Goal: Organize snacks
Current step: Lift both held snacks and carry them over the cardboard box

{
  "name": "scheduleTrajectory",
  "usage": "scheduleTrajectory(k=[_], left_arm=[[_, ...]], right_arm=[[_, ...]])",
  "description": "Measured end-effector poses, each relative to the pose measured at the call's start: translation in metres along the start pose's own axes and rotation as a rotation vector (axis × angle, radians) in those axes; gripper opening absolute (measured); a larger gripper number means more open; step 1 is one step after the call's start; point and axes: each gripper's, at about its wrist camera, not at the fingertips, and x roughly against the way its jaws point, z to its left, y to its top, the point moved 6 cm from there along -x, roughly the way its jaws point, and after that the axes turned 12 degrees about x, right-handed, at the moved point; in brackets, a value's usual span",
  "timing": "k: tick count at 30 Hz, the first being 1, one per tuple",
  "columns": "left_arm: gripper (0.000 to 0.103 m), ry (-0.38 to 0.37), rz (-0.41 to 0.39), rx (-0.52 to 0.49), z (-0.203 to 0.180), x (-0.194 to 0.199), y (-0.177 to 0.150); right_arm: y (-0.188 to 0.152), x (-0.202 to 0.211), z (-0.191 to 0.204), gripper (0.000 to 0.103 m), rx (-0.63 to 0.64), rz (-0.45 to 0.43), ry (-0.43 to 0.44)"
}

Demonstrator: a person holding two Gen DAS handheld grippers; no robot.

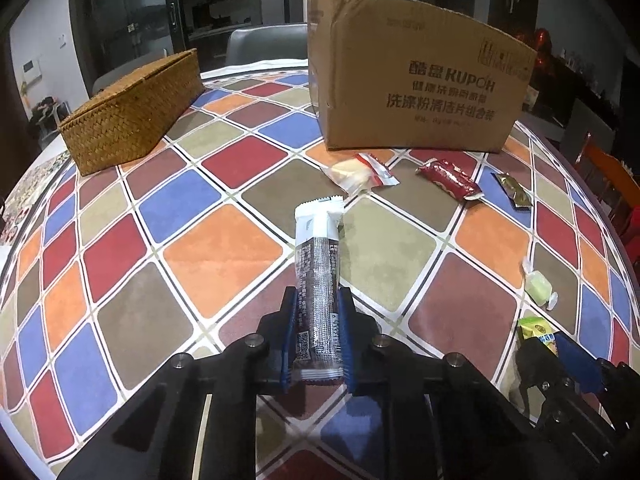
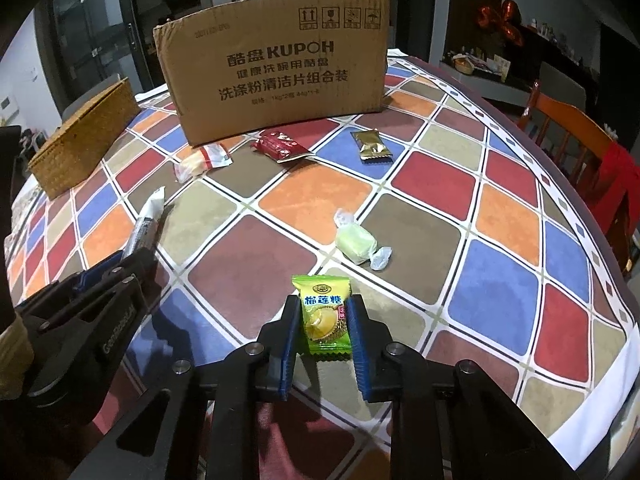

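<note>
Left tool [image 1: 318,312] pinching a long white-and-dark snack bar [image 1: 318,264] lying on the table [image 1: 220,256]. Right tool [image 2: 324,320] pinching a green durian candy [image 2: 324,316] on the table. Four loose snacks: pale-green candy [image 2: 358,244], red pack [image 2: 280,146], gold pack [image 2: 371,146], clear-wrapped one [image 2: 202,162]. One cardboard box [image 2: 280,68], one wicker basket [image 2: 84,140].

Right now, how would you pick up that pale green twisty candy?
Grip the plump middle of the pale green candy, coming from above with fingers across its short width. The twisted ends are thin and floppy, and it lies flat on the tablecloth with open space around it.
</note>
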Motion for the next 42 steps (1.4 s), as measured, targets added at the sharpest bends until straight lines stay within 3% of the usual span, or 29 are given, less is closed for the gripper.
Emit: scheduleTrajectory(k=[24, 42], left_arm=[[0.019, 0.004, -0.043, 0.013, -0.006, 0.029, 0.011], [0.019, -0.005, -0.106, 0.027, -0.023, 0.060, 0.037]], right_arm=[[0.028, 0.024, -0.010, 0.025, 0.022, -0.094, 0.002], [0.061, 0.048, -0.024, 0.025, 0.035, -0.166, 0.014]])
